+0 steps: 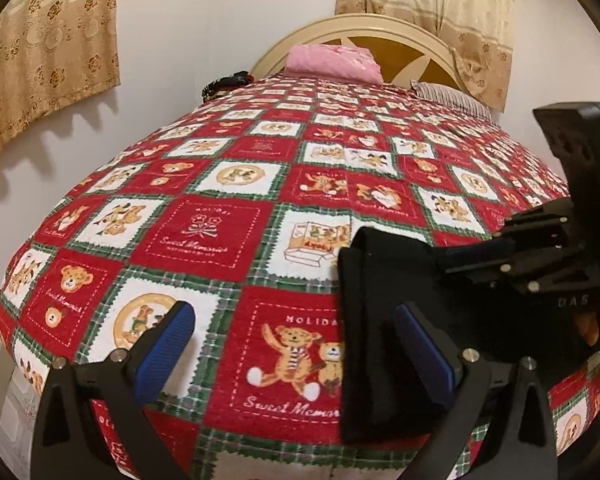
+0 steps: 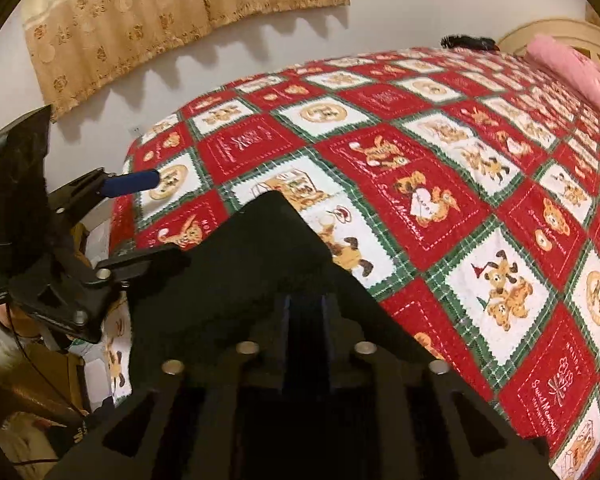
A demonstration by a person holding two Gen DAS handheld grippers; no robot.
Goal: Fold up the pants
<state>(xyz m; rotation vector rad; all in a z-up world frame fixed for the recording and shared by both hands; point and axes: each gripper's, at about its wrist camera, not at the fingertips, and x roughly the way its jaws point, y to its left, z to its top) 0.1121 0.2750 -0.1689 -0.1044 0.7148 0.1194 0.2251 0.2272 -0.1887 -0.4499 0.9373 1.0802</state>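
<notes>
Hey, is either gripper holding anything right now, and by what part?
The left gripper is open and holds nothing. The right gripper sits nearly closed over the folded black pants, but a true pinch cannot be told.

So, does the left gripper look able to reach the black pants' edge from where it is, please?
Probably yes: the left gripper is open, one pad already above the edge of the black pants, with only bedspread between its fingers. The right gripper sits further along, clear of that edge.

walls: plain white (image 1: pixel 188 40)
curtains: beige, floral print (image 1: pixel 52 52)
bed: red teddy-bear quilt (image 1: pixel 260 152), cream headboard (image 1: pixel 340 26)
pillows: pink (image 1: pixel 334 62), striped one (image 1: pixel 452 98) beside it
</notes>
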